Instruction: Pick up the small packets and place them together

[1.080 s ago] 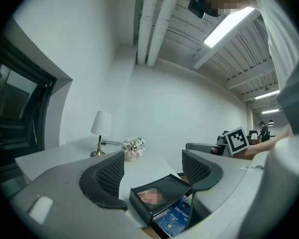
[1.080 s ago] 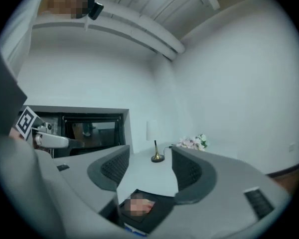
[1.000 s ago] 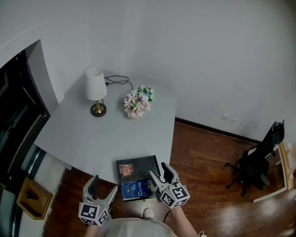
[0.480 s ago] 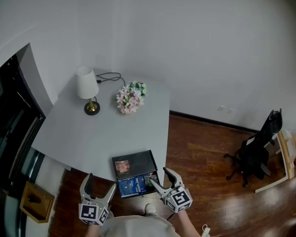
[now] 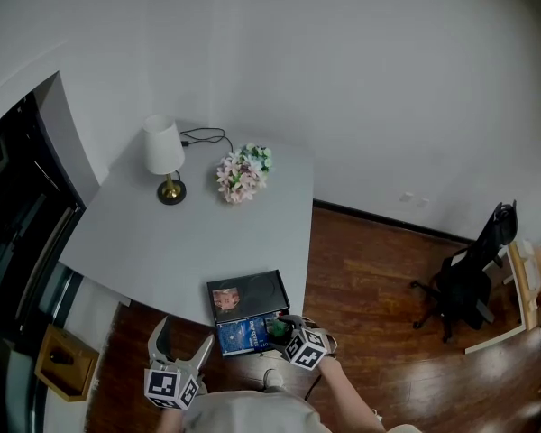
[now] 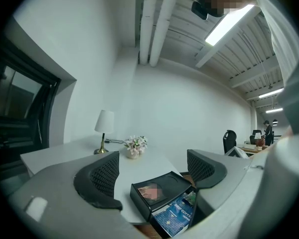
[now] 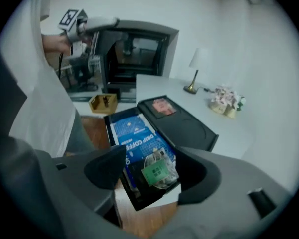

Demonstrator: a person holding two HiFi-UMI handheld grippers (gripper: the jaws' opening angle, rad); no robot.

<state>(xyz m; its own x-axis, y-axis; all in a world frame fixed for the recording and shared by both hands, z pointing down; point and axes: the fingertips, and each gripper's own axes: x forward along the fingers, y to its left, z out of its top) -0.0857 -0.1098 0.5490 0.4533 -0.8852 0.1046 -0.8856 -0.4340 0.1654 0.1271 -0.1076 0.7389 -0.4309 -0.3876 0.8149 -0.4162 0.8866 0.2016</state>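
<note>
An open black box (image 5: 252, 289) lies at the near edge of the grey table (image 5: 162, 242). In its lower half lie a blue drip-coffee packet (image 5: 243, 335) and a small clear packet with a green label (image 5: 277, 328). My right gripper (image 5: 282, 327) hovers over that half. In the right gripper view its jaws stand open on either side of the green-label packet (image 7: 158, 172), beside the blue packet (image 7: 134, 133), without pressing on it. My left gripper (image 5: 182, 343) is held open and empty, off the table's edge to the left of the box (image 6: 164, 185).
A white lamp (image 5: 165, 156) with its cable and a bunch of flowers (image 5: 243, 171) stand at the table's far side. A wooden box (image 5: 63, 359) sits on the floor at left by a dark window. An office chair (image 5: 469, 282) stands at right.
My right gripper has swung in over the box's near corner and now straddles the green-label packet. The left gripper has stayed about where it was.
</note>
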